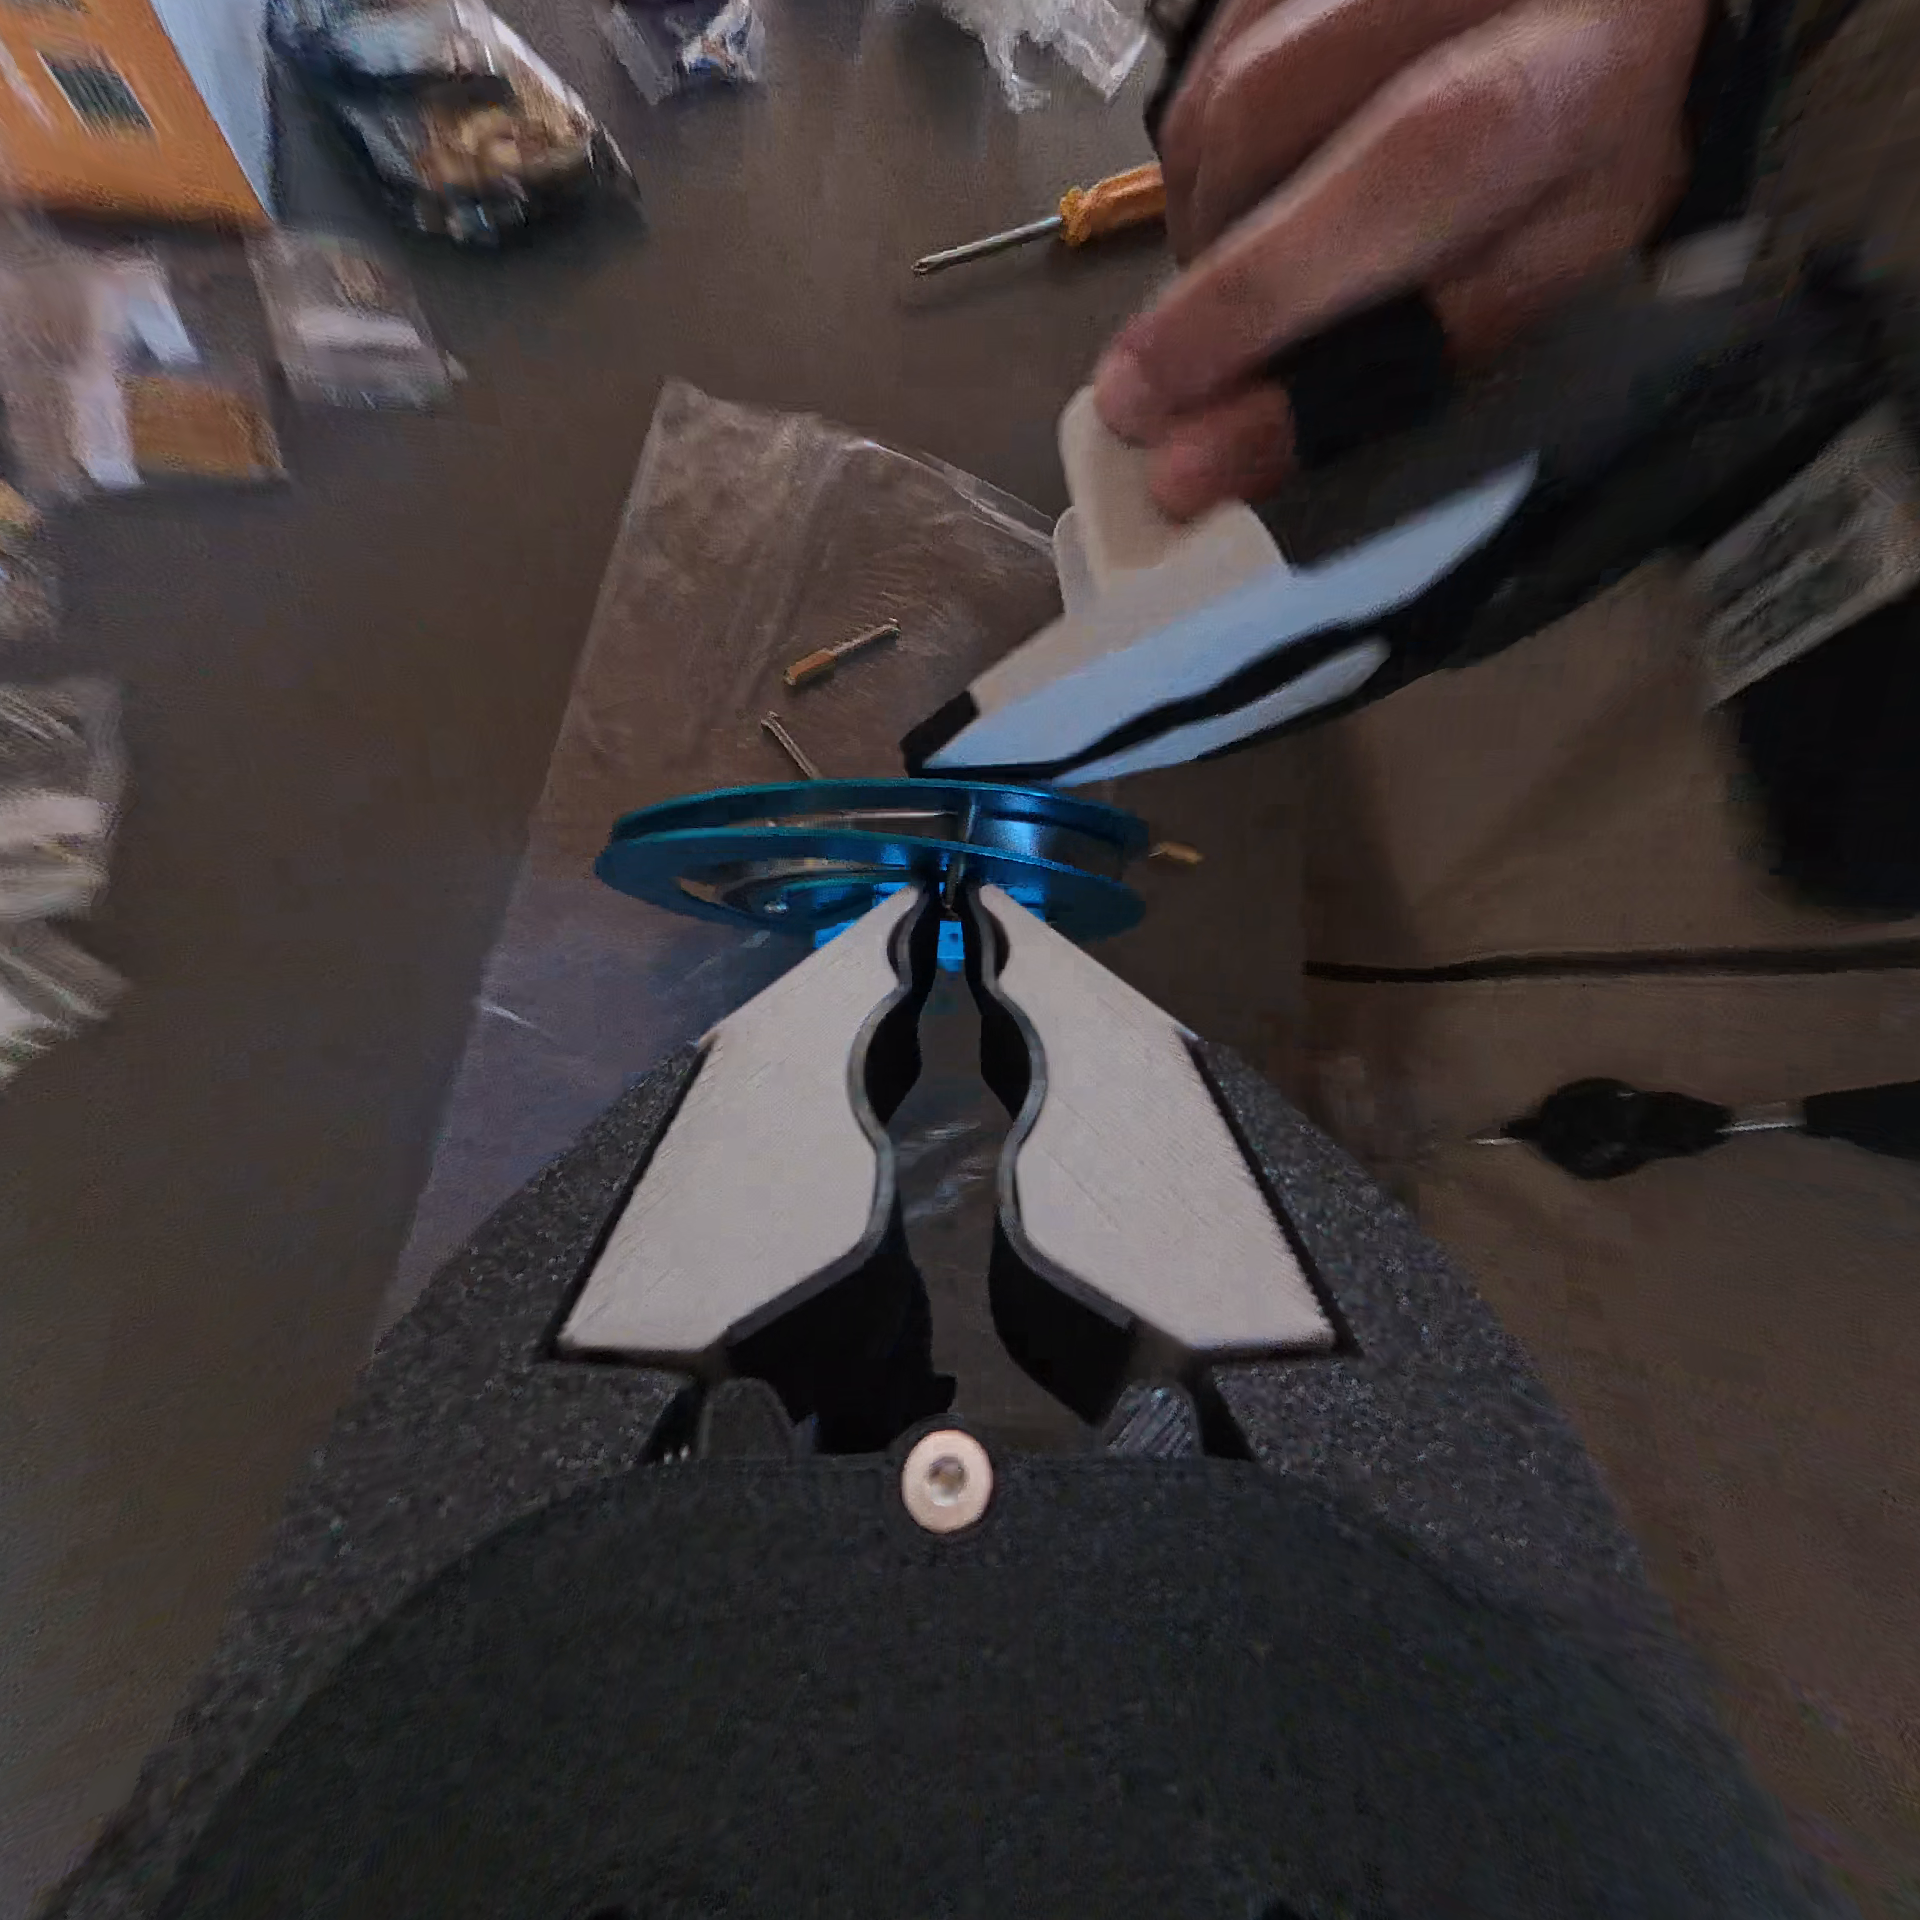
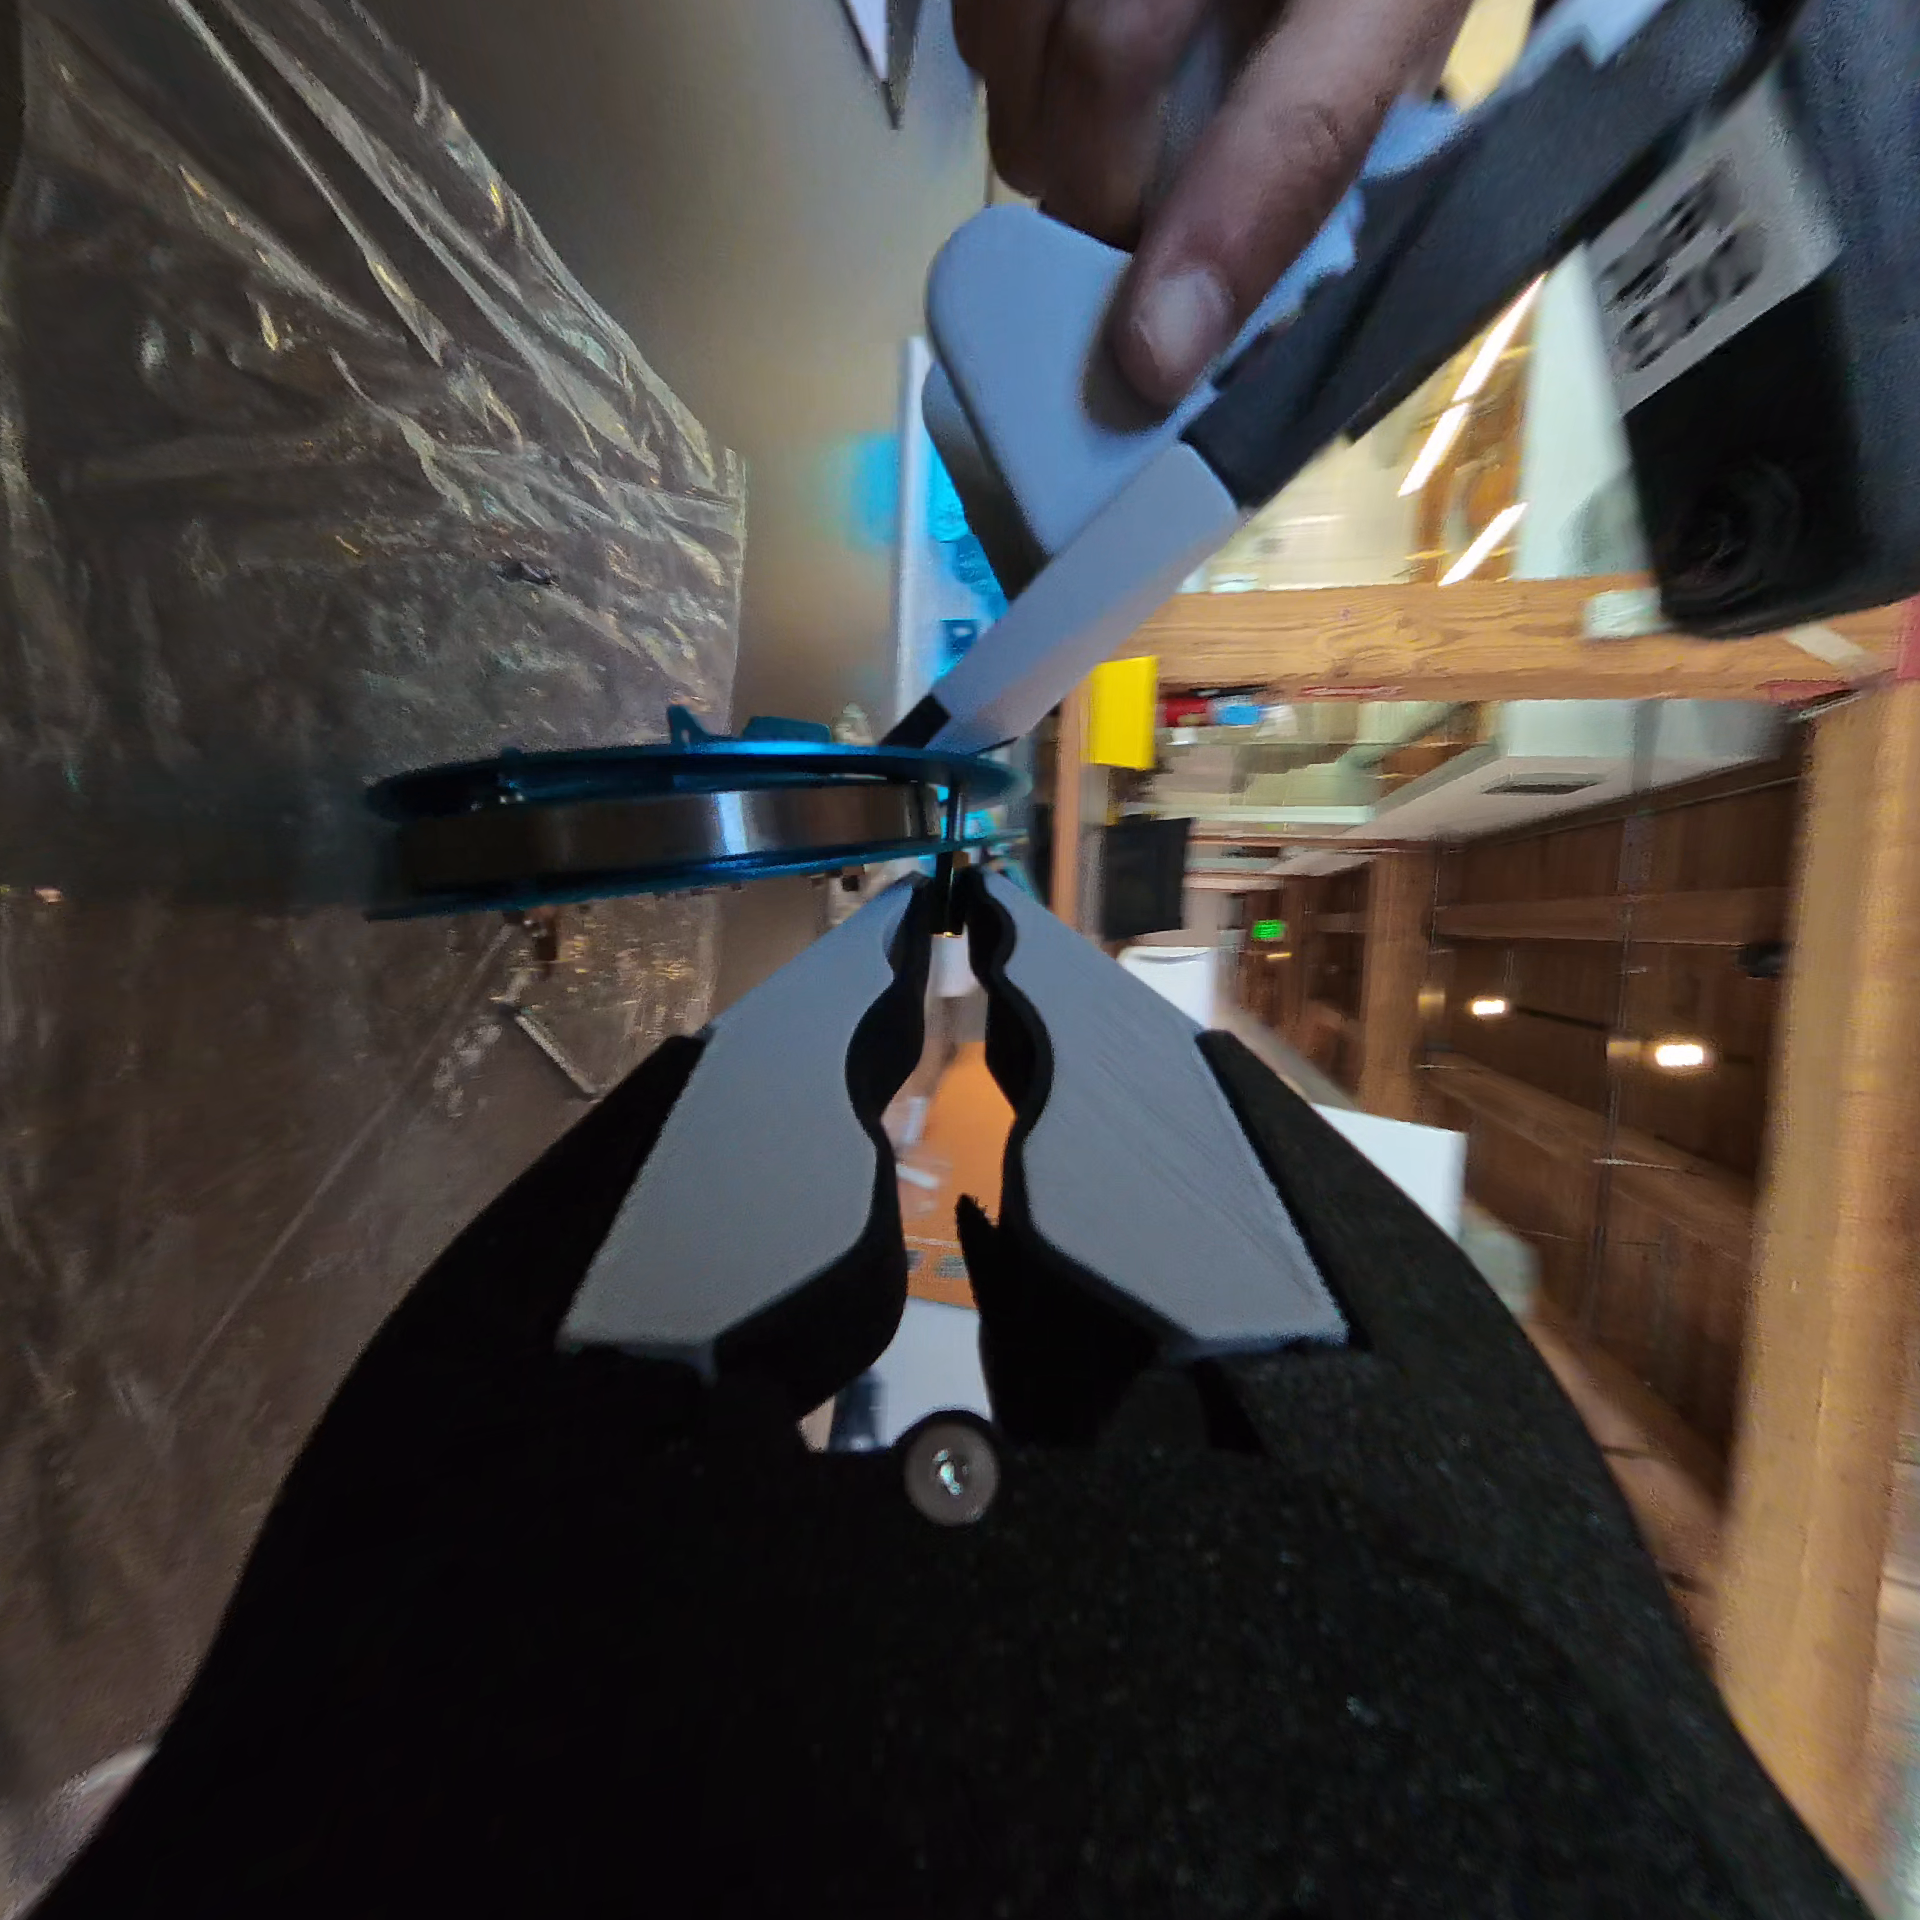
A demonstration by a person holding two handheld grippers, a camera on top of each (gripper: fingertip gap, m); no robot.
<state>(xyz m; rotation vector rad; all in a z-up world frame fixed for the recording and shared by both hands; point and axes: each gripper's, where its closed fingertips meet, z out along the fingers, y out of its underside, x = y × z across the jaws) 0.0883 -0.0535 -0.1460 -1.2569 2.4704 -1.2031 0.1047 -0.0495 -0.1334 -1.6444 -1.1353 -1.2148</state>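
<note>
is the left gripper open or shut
Shut: the left gripper pinches a small post on the blue disc assembly, fingertips nearly meeting.

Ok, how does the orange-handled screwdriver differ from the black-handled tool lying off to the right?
The orange-handled screwdriver lies far off, beyond the clear plastic sheet. The black-handled tool lies to the right, nearer the left gripper, which pinches the blue disc assembly. The screwdriver's metal shaft shows whole; the black-handled tool runs out of frame. Both lie flat, untouched.
</note>
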